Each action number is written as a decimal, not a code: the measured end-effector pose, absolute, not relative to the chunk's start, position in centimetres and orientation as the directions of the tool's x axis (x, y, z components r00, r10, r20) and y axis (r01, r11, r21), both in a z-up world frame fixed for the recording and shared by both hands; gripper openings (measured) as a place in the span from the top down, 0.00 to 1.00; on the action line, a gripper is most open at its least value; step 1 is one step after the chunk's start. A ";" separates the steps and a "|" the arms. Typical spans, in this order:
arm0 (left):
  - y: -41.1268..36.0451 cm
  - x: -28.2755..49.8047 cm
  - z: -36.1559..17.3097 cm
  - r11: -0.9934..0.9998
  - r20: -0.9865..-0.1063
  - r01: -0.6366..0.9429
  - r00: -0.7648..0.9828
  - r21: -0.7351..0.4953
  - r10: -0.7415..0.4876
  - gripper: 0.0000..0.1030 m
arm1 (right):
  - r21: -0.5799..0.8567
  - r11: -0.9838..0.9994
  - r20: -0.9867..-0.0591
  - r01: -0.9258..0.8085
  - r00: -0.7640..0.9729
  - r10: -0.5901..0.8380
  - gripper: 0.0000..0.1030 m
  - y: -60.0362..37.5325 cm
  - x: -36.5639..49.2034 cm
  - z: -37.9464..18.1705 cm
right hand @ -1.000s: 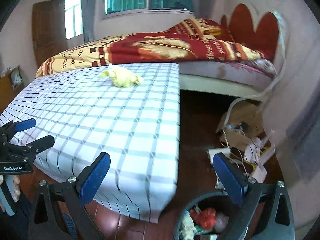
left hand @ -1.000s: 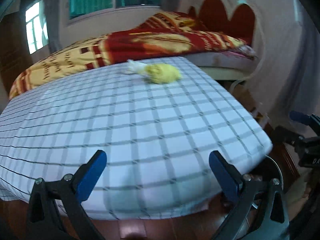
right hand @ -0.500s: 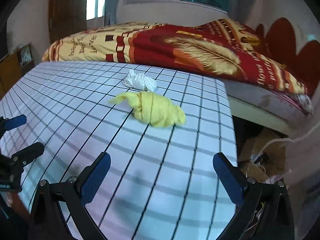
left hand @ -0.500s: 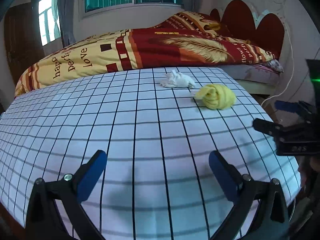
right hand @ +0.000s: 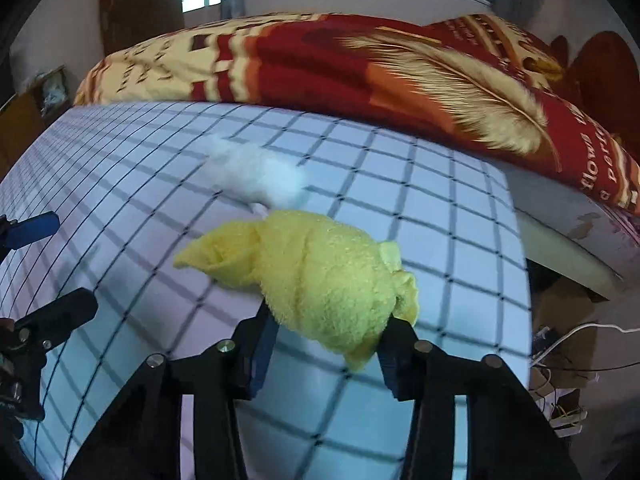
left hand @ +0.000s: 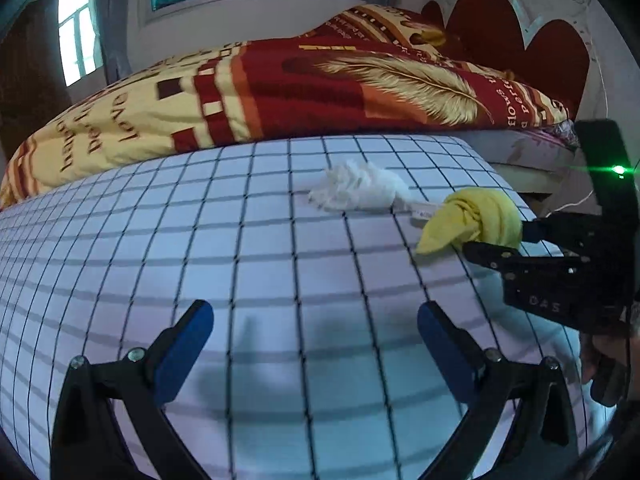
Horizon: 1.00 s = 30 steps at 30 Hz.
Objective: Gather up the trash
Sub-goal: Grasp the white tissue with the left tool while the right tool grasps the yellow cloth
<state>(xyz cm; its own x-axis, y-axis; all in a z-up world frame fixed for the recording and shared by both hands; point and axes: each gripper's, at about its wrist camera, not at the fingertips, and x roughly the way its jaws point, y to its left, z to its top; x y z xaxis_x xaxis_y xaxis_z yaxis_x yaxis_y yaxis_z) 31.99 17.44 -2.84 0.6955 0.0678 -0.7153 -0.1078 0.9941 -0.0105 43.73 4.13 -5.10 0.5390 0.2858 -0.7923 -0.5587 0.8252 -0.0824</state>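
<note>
A balled yellow cloth (right hand: 316, 276) lies on the checked white sheet (right hand: 420, 216); it also shows in the left wrist view (left hand: 476, 216). My right gripper (right hand: 324, 334) has its fingers closed against both sides of the cloth. A crumpled white tissue (left hand: 360, 192) lies just beyond it, blurred in the right wrist view (right hand: 256, 176). My left gripper (left hand: 316, 332) is open and empty, low over the sheet, short of the tissue.
A red and yellow feather-print blanket (left hand: 320, 80) is heaped behind the sheet. A red heart-shaped headboard (left hand: 532, 40) stands at the back right. Boxes and cables (right hand: 568, 360) lie on the floor past the sheet's right edge.
Both grippers moved forward over the sheet toward the trash. My right gripper, open before, has closed around the yellow cloth. The left gripper stayed open.
</note>
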 end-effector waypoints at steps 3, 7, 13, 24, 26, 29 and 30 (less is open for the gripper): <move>16.7 35.0 -3.0 0.996 -0.722 -0.087 0.689 -0.004 0.057 0.01 | -0.072 0.864 -0.789 -0.499 0.558 0.257 0.55 2.1 45.6 -4.9; 16.0 39.1 -3.5 0.997 -0.749 -0.070 0.662 -0.027 0.026 0.04 | -0.041 0.888 -0.783 -0.459 0.566 0.257 0.55 0.2 47.1 -4.6; 14.3 43.0 -4.1 0.998 -0.773 -0.061 0.633 0.007 0.044 0.04 | -0.002 0.896 -0.789 -0.444 0.551 0.271 0.55 -0.6 48.8 -4.7; 15.1 43.8 -4.6 0.999 -0.779 -0.049 0.626 0.006 0.035 0.39 | 0.032 0.891 -0.788 -0.454 0.536 0.302 0.56 -1.0 48.9 -4.3; 15.3 42.7 -4.4 0.999 -0.772 -0.039 0.635 0.012 0.034 0.40 | 0.034 0.889 -0.782 -0.456 0.542 0.308 0.56 -1.2 48.3 -4.0; 15.7 40.6 -3.8 0.999 -0.760 -0.035 0.650 -0.007 0.018 0.40 | 0.030 0.886 -0.776 -0.463 0.547 0.312 0.57 -1.3 47.2 -3.8; 15.7 39.2 -3.5 0.999 -0.746 -0.033 0.665 0.003 0.025 0.40 | 0.029 0.884 -0.775 -0.467 0.548 0.315 0.57 -1.4 46.5 -3.6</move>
